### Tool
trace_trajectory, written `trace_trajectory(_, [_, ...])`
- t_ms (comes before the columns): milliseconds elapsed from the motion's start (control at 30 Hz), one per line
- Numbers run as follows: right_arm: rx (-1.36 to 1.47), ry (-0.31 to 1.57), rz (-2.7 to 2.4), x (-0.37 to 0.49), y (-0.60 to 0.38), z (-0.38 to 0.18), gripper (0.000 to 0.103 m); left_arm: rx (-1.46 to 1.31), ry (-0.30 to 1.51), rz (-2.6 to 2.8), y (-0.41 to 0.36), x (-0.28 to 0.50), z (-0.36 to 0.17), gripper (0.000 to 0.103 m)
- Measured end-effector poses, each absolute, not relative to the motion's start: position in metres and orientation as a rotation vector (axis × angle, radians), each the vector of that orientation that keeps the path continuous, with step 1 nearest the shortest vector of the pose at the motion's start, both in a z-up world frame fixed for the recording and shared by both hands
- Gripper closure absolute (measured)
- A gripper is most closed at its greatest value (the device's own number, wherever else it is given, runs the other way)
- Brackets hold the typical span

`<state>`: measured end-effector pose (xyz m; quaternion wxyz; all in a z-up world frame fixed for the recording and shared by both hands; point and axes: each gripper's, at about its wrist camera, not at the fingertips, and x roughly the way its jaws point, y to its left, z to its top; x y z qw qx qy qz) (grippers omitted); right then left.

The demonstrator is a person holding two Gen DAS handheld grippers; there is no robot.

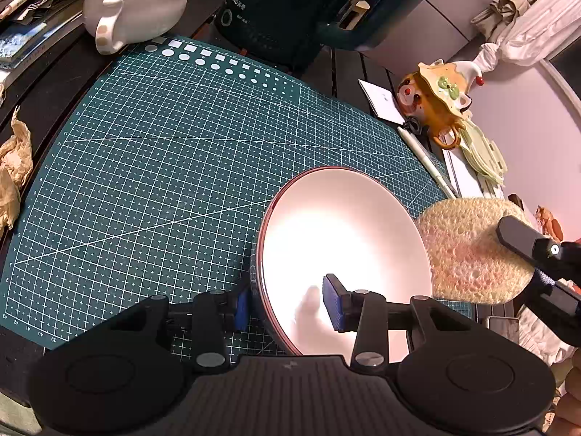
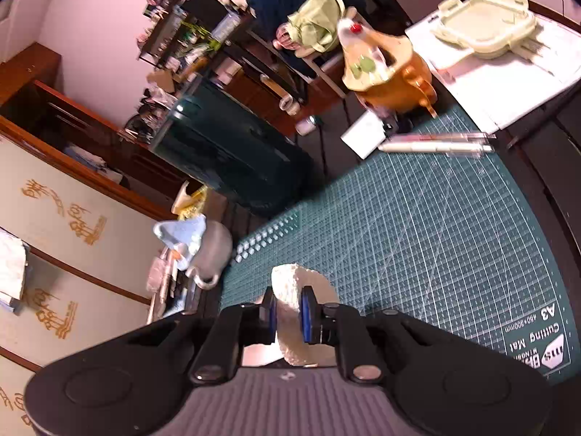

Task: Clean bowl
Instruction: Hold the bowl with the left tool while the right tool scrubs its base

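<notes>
In the left wrist view a white bowl with a reddish rim stands tilted on its edge over the green cutting mat. My left gripper is shut on its near wall, one blue pad outside and one inside. Just right of the bowl's rim is a round tan sponge, pinched by my right gripper. In the right wrist view the sponge sits edge-on between the blue pads of my right gripper, which is shut on it. I cannot tell whether the sponge touches the bowl.
A grey teapot with a blue lid and a dark green appliance stand at the mat's far edge. An orange teapot, a white card, pens and a pale container lid lie to the right. Crumpled paper lies left.
</notes>
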<state>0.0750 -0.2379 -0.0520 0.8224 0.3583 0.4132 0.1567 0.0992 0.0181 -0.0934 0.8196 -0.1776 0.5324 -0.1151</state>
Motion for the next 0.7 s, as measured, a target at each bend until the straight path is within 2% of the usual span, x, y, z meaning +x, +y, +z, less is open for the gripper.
trace_trajectory(167, [0.742,0.924,0.311,0.079,-0.234,-0.06,0.091,-0.384,1.136,-0.247,0.023,0.105,-0.098,0.063])
trace_trajectory(333, [0.774,0.846,0.348,0.073,-0.242,-0.044,0.091,-0.38,1.135,-0.249,0.027,0.104,-0.101,0.063])
trace_trajectory(500, [0.734,0.945,0.306,0.081,-0.231,-0.068,0.091,-0.381,1.134,-0.249,0.031,0.105,-0.101,0.063])
trace_trajectory(700, [0.763,0.859,0.342,0.073,-0.239,-0.044,0.091,-0.38,1.135,-0.25,0.04,0.102,-0.102,0.063])
